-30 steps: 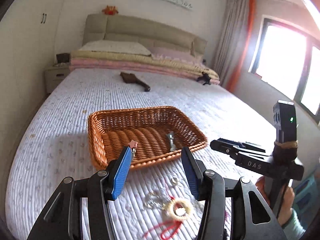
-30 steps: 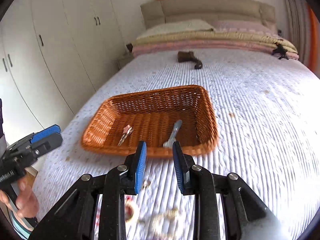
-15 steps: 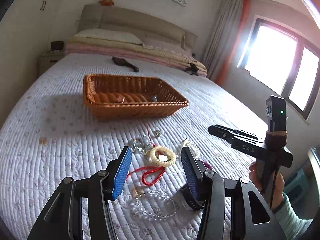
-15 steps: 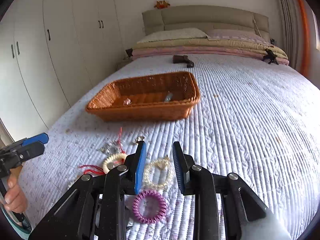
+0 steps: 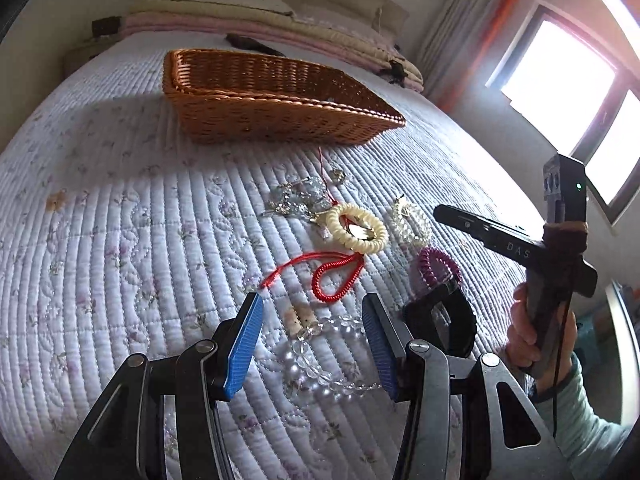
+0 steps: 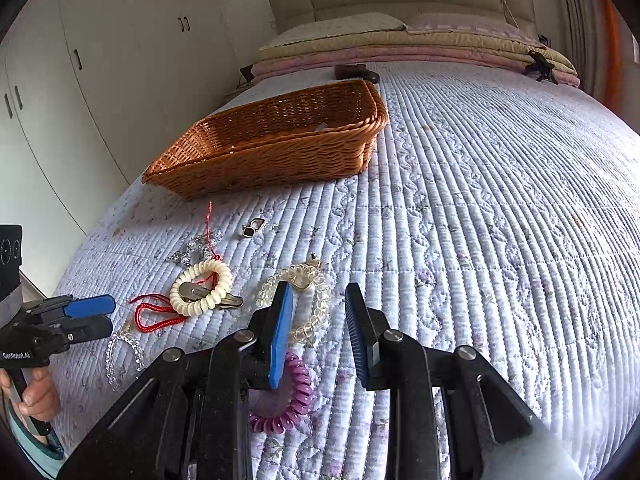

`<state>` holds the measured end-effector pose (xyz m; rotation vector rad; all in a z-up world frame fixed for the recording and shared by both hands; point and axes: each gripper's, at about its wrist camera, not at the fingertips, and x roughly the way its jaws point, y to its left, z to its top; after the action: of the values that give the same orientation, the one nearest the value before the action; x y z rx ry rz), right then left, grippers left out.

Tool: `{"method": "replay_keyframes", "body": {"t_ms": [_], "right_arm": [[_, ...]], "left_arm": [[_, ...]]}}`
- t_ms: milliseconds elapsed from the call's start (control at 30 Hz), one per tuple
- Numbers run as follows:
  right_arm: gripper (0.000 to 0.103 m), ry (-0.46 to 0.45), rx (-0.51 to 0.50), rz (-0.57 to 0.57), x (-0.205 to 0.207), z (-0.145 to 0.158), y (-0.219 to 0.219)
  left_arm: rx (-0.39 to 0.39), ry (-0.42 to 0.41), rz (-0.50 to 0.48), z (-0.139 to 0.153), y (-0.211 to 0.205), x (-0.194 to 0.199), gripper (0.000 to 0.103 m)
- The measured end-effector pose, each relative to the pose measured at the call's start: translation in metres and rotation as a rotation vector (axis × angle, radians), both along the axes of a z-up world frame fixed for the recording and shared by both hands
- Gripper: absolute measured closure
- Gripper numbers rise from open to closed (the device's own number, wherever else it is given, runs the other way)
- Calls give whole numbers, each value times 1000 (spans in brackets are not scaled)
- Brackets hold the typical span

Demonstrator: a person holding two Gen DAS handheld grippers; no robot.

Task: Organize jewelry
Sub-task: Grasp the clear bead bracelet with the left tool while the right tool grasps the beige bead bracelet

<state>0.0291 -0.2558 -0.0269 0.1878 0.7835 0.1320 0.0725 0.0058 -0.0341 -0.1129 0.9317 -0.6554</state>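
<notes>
Both grippers' blue fingers stand apart over the jewelry, gripping nothing.

Since a second ago I've brought the left gripper point(image 5: 312, 344) and right gripper point(image 6: 318, 332) down, so the orange wicker basket point(image 6: 280, 160) sits farther off and the pile fills my view. On the lilac quilted bedspread point(image 6: 500, 220) I count one cream coil bracelet point(image 5: 356, 229), one red cord point(image 5: 332, 276), one purple coil hair tie point(image 6: 286, 404), two clear bead bracelets. White wardrobes flank the bed.

Right gripper point(image 6: 316, 312) parted and empty above the quilt point(image 6: 480, 240), clear bracelet point(image 6: 296, 300) just beyond, purple coil point(image 6: 286, 404) beneath, basket point(image 6: 272, 160) farther back, left gripper point(image 6: 86, 316) far left.
</notes>
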Motion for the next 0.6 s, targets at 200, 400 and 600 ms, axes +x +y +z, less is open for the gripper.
{"method": "replay_keyframes", "body": {"t_ms": [200,400,600], "right_arm": [[73,33,20,0,9,-5,-2],[73,55,-29,-8,16,-10,8],[73,63,-56,-15,23,-12,14]], "left_arm": [[95,6,-28,-2,-3,-13,51],[170,-21,-53,-5,-3,-29,52],[265,-77,-48,-5,-13,-36,52]]}}
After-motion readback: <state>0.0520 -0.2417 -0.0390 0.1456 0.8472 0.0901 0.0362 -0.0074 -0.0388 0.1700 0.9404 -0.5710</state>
